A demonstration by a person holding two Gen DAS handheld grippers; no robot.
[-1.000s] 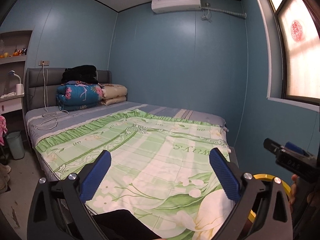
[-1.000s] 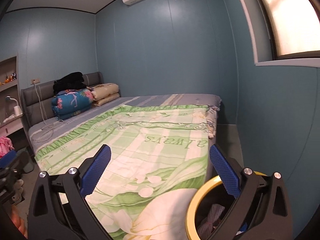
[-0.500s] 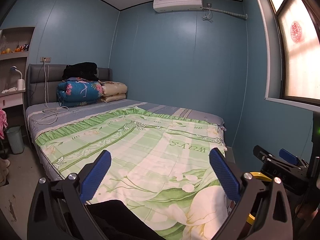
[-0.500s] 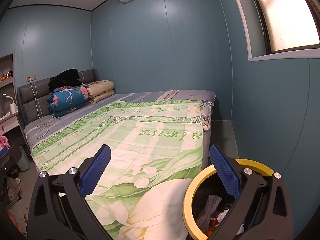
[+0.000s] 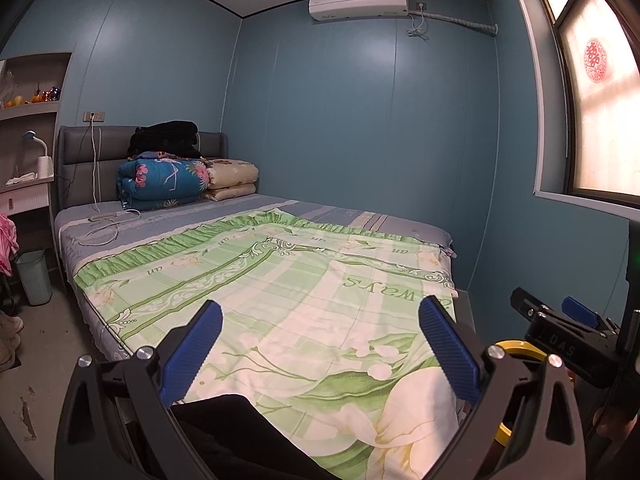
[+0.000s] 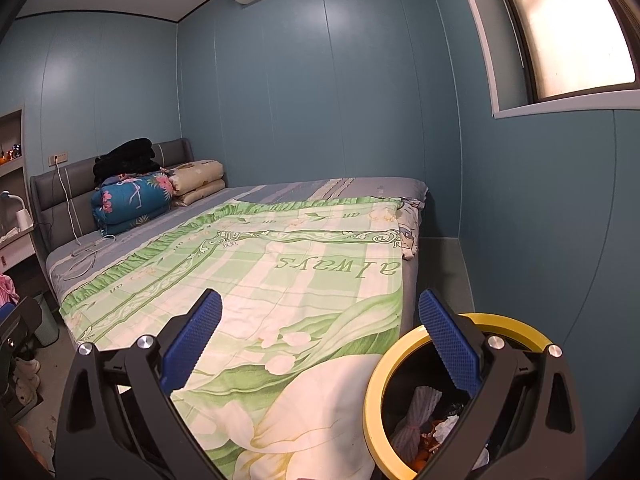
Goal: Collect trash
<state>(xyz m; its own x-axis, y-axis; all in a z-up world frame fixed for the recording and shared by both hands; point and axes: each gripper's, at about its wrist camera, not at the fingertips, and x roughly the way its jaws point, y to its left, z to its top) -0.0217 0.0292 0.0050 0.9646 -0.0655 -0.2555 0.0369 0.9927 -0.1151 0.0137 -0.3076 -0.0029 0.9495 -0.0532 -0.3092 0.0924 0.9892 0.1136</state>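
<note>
Fingers of the right gripper (image 6: 319,344) stand wide apart with nothing between the blue pads, and the left gripper (image 5: 320,354) is just as open and just as empty. Both point along the bed from its near end, held level rather than dipped toward anything, which reads as a pause for looking around, not a reach.

Just past the right gripper's right finger, low at the near right, sits the bin (image 6: 372,392), a dark tub with a yellow rim. It stands on the floor in the gap between the bed's near corner and the blue wall, probably so it is within easy reach of whichever hand has something to drop. Trash (image 6: 416,412) already lies inside: a white knotted bundle, some orange scraps and crumpled pale bits. In the left view only slivers of the yellow rim show behind the right finger.

Beyond the grippers the green flowered quilt (image 5: 304,280) lies spread flat over the bed, and no loose litter shows on it. Folded bedding (image 5: 164,178) is stacked far left against the headboard, and a smaller pale bin (image 5: 34,276) stands on the floor at the left.
</note>
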